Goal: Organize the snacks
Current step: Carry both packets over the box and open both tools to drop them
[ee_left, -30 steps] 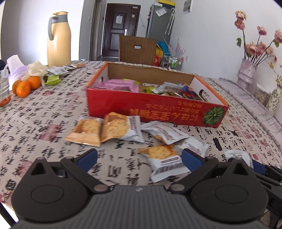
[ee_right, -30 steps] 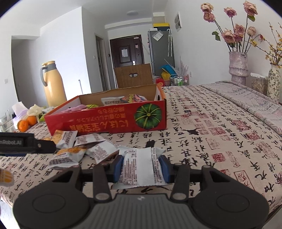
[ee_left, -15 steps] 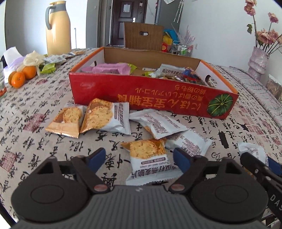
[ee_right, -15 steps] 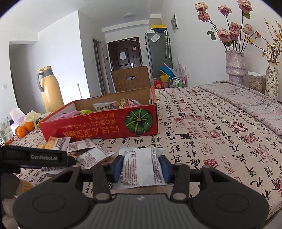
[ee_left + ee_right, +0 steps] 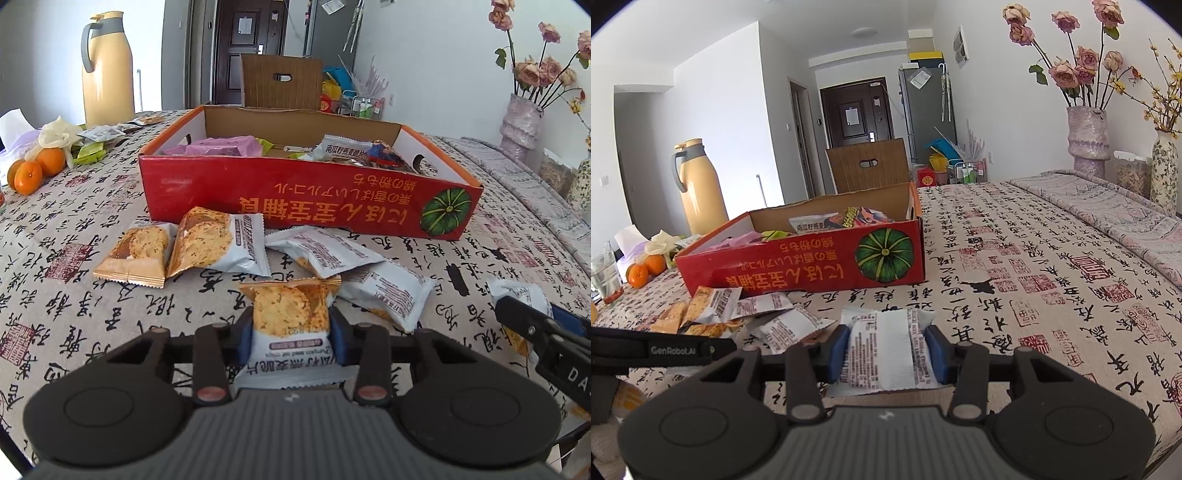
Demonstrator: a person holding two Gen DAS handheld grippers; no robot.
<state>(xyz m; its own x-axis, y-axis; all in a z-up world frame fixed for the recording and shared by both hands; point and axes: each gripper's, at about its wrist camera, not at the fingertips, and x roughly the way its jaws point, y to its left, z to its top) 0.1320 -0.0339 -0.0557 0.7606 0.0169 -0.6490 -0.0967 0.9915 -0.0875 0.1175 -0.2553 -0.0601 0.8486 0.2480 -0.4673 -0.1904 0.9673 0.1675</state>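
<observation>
A red cardboard box [image 5: 295, 192] with several snacks inside stands mid-table. Loose cracker packets [image 5: 218, 243] lie in front of it. My left gripper [image 5: 291, 334] is closing its jaws; the blue pads touch both sides of an orange-and-white cracker packet [image 5: 291, 310] that rests on the cloth. My right gripper [image 5: 888, 350] is shut on a white snack packet [image 5: 882, 339], back side up, low over the table. In the left wrist view the right gripper's finger [image 5: 535, 325] and its packet [image 5: 517, 295] show at the right edge. The box [image 5: 798, 262] sits ahead-left in the right wrist view.
A yellow thermos [image 5: 107, 70], oranges [image 5: 37, 170] and wrappers sit at the far left. A glass [image 5: 605, 277] stands near the left edge. Vases with flowers [image 5: 1086, 140] stand at the far right. A wooden chair back [image 5: 280, 83] rises behind the box.
My left gripper has come forward and down over the orange-and-white packet, and its jaws went from wide apart to closed against it. The right gripper kept its packet and stayed put.
</observation>
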